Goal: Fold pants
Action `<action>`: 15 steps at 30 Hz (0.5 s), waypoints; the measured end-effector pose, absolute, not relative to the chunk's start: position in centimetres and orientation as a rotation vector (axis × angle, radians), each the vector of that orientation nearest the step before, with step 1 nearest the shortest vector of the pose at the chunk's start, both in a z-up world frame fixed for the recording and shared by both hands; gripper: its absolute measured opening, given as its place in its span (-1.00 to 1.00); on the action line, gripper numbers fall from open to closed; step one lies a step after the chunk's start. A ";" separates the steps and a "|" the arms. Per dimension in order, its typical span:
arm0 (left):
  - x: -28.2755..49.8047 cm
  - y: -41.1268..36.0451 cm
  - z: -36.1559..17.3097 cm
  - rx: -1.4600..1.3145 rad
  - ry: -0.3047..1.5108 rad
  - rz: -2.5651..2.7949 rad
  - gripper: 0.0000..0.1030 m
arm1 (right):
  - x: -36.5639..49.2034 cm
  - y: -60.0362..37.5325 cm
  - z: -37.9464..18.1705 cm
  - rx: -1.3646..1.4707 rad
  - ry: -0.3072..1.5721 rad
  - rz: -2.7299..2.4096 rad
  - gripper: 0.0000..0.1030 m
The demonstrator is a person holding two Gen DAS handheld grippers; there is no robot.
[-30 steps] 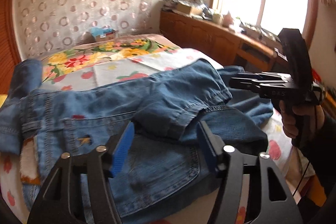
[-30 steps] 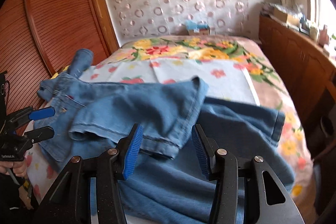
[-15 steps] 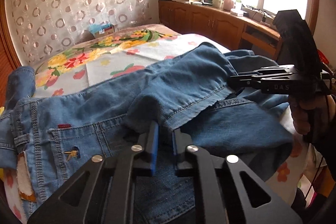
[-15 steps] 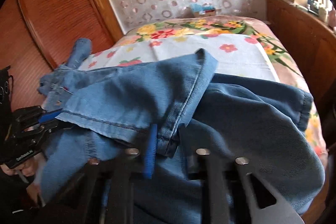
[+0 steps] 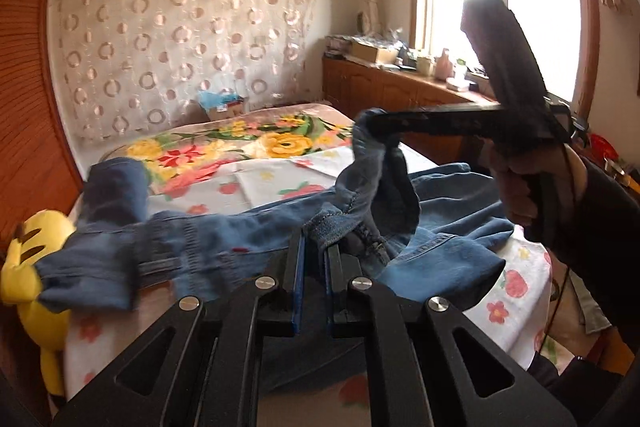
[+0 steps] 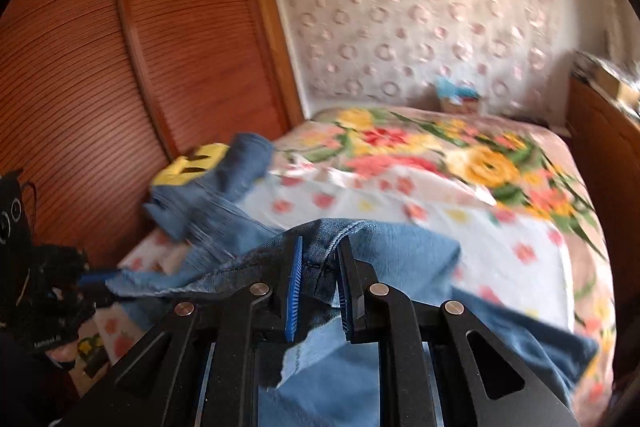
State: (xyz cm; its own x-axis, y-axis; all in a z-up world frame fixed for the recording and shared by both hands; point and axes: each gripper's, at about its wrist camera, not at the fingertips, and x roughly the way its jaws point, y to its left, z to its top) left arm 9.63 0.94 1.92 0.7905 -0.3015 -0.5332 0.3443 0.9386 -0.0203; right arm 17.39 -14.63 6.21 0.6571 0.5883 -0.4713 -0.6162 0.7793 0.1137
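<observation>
Left wrist view: the left gripper (image 5: pixel 314 259) has just closed, its blue pads pinching a hem of the blue jeans (image 5: pixel 448 227), lifted off the floral bedspread (image 5: pixel 248 183). To the right, the right gripper (image 6: pixel 318 263), likewise just closed, clamps another hem fold raised above the bed. Farther off, a yellow plush toy (image 5: pixel 28 251) lies by the bed's left edge, before the wooden louvred wardrobe (image 6: pixel 120 67).

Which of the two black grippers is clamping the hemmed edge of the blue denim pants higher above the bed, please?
The right gripper: it lifts the blue denim pants higher than the left gripper.
</observation>
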 end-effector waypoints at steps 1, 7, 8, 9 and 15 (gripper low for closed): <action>9.2 1.9 1.9 0.073 0.563 -0.330 -0.82 | 17.5 -13.2 6.7 -0.065 0.513 0.705 -0.68; 8.0 6.7 -0.6 0.009 0.613 -0.242 -0.82 | 20.4 -6.1 7.1 -0.101 0.551 0.809 -0.68; 7.8 7.1 -1.2 0.001 0.623 -0.233 -0.82 | 20.9 -5.5 6.8 -0.106 0.561 0.819 -0.68; 7.7 7.8 -1.9 -0.009 0.636 -0.219 -0.82 | 21.6 -4.4 6.6 -0.114 0.572 0.828 -0.68; 8.2 9.3 -4.4 -0.034 0.696 -0.158 -0.81 | 25.5 0.1 3.9 -0.195 0.635 0.822 -0.55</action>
